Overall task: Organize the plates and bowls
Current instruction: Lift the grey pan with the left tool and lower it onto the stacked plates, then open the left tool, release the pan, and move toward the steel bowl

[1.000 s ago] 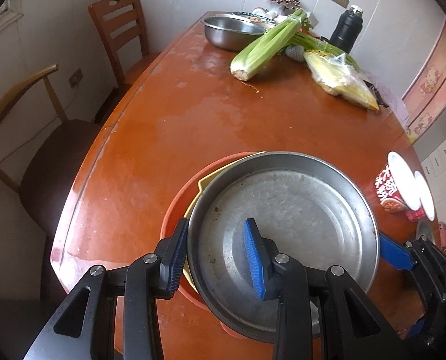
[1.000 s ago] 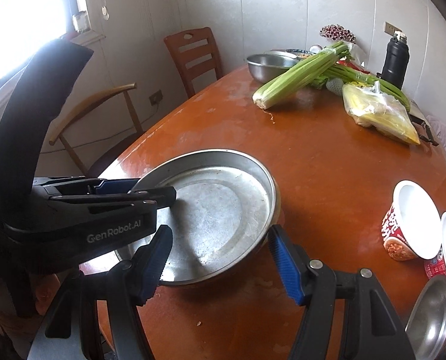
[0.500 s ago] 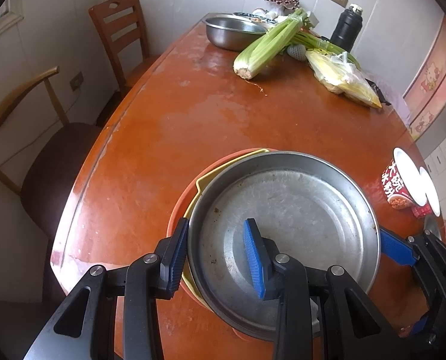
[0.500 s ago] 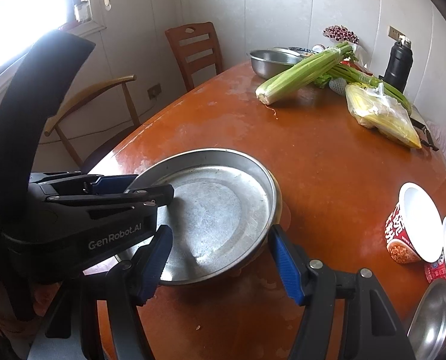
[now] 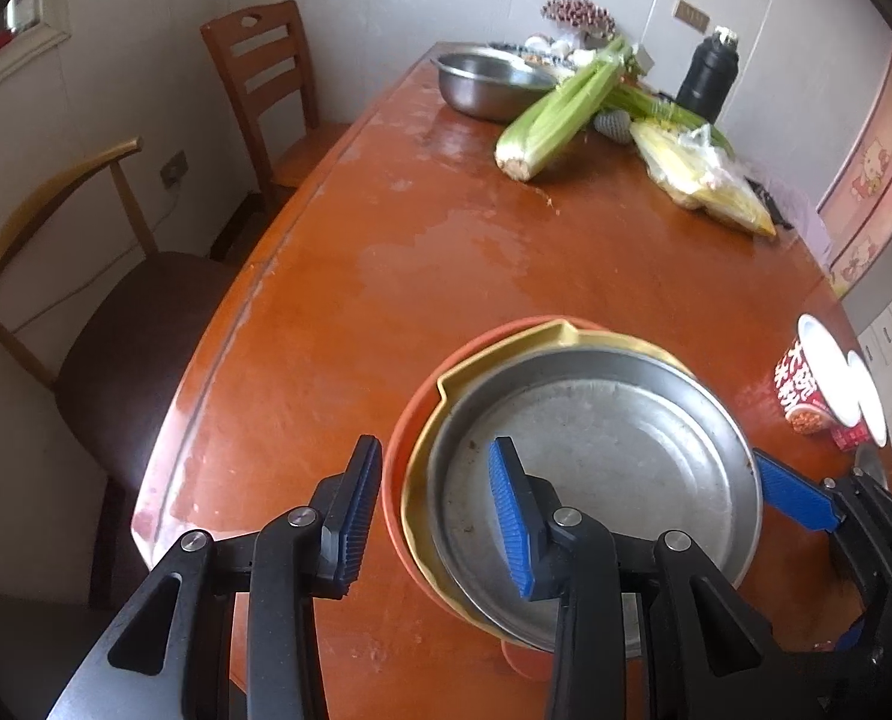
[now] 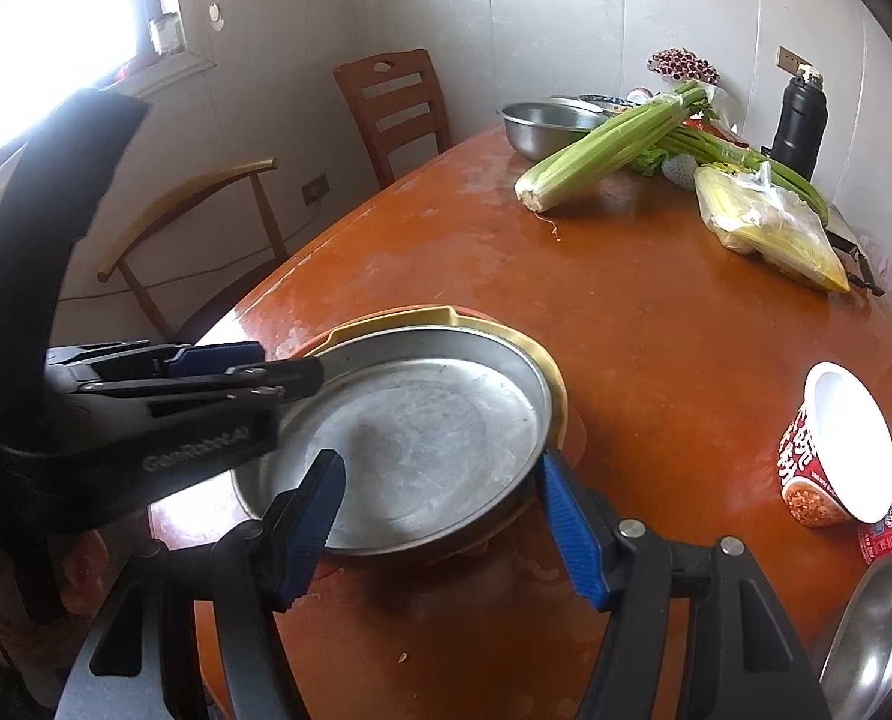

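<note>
A steel plate (image 5: 601, 468) sits on a yellow plate (image 5: 559, 333), which sits on an orange plate (image 5: 398, 450), stacked at the near end of the wooden table (image 5: 416, 264). My left gripper (image 5: 437, 510) is open, its jaws straddling the stack's near-left rim. My right gripper (image 6: 440, 516) is open, straddling the steel plate's (image 6: 410, 438) near-right rim; its blue finger also shows in the left wrist view (image 5: 796, 498). The left gripper also shows in the right wrist view (image 6: 236, 369).
A steel bowl (image 6: 550, 126), celery (image 6: 607, 150), bagged corn (image 6: 769, 228) and a black flask (image 6: 796, 120) are at the far end. An instant noodle cup (image 6: 829, 462) and a small steel dish (image 6: 865, 642) lie right. Two chairs (image 5: 266, 90) stand left.
The left gripper's jaws have opened wider and it has drawn back left, releasing the steel plate's rim. The yellow and orange plates under it show more. The right gripper stays open.
</note>
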`<action>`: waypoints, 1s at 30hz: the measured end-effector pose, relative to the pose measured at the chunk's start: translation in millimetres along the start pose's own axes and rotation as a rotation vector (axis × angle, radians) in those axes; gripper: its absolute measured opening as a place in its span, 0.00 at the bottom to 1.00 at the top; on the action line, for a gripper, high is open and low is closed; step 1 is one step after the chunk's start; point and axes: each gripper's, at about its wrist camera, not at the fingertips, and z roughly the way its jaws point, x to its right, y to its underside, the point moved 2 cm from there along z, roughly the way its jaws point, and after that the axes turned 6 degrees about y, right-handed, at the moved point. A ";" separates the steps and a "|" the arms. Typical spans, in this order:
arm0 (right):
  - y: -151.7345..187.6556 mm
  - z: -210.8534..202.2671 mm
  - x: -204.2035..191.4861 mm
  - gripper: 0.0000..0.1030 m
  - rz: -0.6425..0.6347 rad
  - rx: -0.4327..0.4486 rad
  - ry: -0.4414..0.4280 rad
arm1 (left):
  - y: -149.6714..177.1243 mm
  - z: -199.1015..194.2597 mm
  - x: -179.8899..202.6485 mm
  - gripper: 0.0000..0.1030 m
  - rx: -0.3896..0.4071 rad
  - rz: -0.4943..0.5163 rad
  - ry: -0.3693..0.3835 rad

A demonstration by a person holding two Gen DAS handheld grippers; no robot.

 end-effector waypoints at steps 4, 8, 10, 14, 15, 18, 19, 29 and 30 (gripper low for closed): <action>0.8 -1.7 3.1 0.64 0.013 0.012 0.002 | -1.8 -0.4 -6.3 0.48 0.011 -0.015 0.021; 1.0 -9.3 7.2 0.65 0.026 0.041 0.009 | 1.4 3.0 -17.2 0.48 0.001 -0.060 0.027; 1.7 -13.5 10.5 0.65 0.038 0.054 0.011 | 5.8 -2.6 -23.4 0.49 0.020 -0.088 0.053; 4.6 -23.4 21.2 0.65 0.069 0.080 0.013 | 13.1 -3.9 -30.2 0.50 0.029 -0.133 0.090; 5.6 -25.5 23.7 0.65 0.076 0.083 0.019 | 14.1 -2.2 -30.2 0.50 0.025 -0.135 0.101; 8.5 -28.5 27.9 0.65 0.078 0.087 0.031 | 16.8 9.0 -25.3 0.50 -0.011 -0.127 0.115; 9.6 -28.2 28.4 0.65 0.079 0.084 0.029 | 17.4 12.0 -23.4 0.50 -0.020 -0.123 0.118; 19.9 -29.2 29.1 0.66 0.085 0.089 0.020 | 20.0 21.8 -0.6 0.50 -0.042 -0.104 0.109; 19.4 -28.6 29.0 0.66 0.084 0.089 0.022 | 19.6 22.6 0.5 0.50 -0.047 -0.106 0.114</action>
